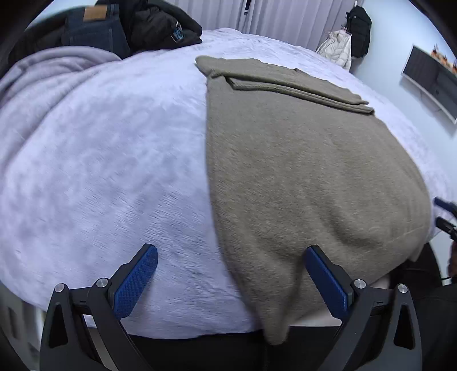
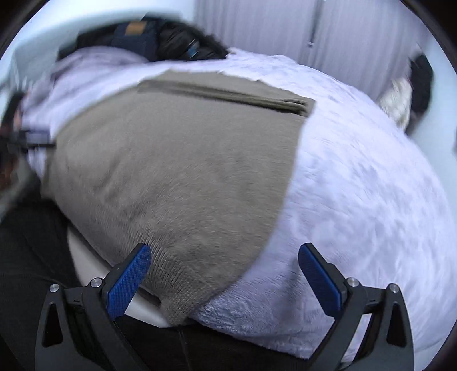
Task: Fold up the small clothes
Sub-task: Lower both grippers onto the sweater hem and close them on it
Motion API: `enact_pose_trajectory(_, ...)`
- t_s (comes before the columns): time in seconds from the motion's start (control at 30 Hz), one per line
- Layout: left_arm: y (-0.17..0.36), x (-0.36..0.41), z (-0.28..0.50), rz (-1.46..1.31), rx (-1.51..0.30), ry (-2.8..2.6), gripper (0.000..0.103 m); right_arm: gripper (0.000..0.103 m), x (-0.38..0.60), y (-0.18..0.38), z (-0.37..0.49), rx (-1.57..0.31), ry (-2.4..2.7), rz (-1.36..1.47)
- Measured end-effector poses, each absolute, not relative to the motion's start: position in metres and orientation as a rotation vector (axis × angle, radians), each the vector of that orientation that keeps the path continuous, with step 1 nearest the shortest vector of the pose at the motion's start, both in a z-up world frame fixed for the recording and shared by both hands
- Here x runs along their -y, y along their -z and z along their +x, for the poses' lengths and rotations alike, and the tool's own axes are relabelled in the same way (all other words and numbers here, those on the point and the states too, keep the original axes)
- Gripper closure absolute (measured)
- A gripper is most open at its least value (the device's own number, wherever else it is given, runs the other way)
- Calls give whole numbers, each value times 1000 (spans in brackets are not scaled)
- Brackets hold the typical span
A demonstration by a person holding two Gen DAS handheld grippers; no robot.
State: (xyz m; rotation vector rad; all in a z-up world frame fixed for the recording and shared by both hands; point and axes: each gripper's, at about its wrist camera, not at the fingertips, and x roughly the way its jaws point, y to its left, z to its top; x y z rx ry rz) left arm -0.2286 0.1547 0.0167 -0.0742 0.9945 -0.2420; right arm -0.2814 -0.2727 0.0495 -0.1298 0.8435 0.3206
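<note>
Left claw [image 1: 231, 281]: spread wide, blue ribbed pads [image 1: 136, 281] apart, nothing held. Poised over near edge of bed [image 1: 100, 171]; left pad above bare lavender fleece blanket, right pad above near left corner of taupe knit sweater [image 1: 300, 177].

Right claw [image 2: 224, 278]: also spread wide, nothing between pads [image 2: 128, 281]. Poised over same near edge of bed [image 2: 371, 185]; left pad over ribbed hem of sweater [image 2: 177, 177], right pad over bare blanket.

Sweater: flat on bed, lengthwise from near edge toward far side. Near hem corner drooping over near edge in both views, a pale strip of mattress side visible just beneath. Sleeve [image 1: 294, 85] folded across upper part of sweater, lying crosswise near its far end; same sleeve [image 2: 228, 94] seen in right wrist view, blurred.

Other claw partly visible at far right margin of left wrist view [image 1: 445, 217], beside sweater's right edge; details too small to read.

Farther back, far left corner of bed: bunched lavender throw [image 1: 57, 68], then folded dark jeans [image 1: 94, 31] with tan waistband patch, touching a black jacket [image 1: 162, 28].

Beyond bed: pale pleated curtain [image 1: 285, 20] along far wall; white puffer coat [image 1: 337, 48] and black coat [image 1: 360, 31] hanging at right; wall-mounted dark screen [image 1: 431, 80] at far right. Right wrist view motion-blurred throughout.
</note>
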Motion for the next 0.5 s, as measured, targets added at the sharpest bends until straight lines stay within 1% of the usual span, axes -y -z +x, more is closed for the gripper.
enact_pose_trajectory(0.1,-15,-136,-230,-67,-957,259,0,1,291,-41,-271,-886,-378,46)
enact_pose_trajectory(0.2,-12,-123,-226,-116,-951,242,0,2,291,-35,-271,-852,-416,95)
enact_pose_trajectory(0.23,-13,-121,-226,-142,-942,234,0,3,289,-35,-272,-841,-442,112)
enact_pose_trajectory(0.27,-14,-120,-225,-174,-934,240,0,10,289,-35,-274,-833,-472,125)
enact_pose_trajectory(0.33,-15,-117,-223,-213,-929,255,0,17,280,-29,-274,-835,-513,142)
enact_pose_trajectory(0.5,-17,-119,-220,-262,-913,294,0,18,274,-17,-261,-822,-537,221)
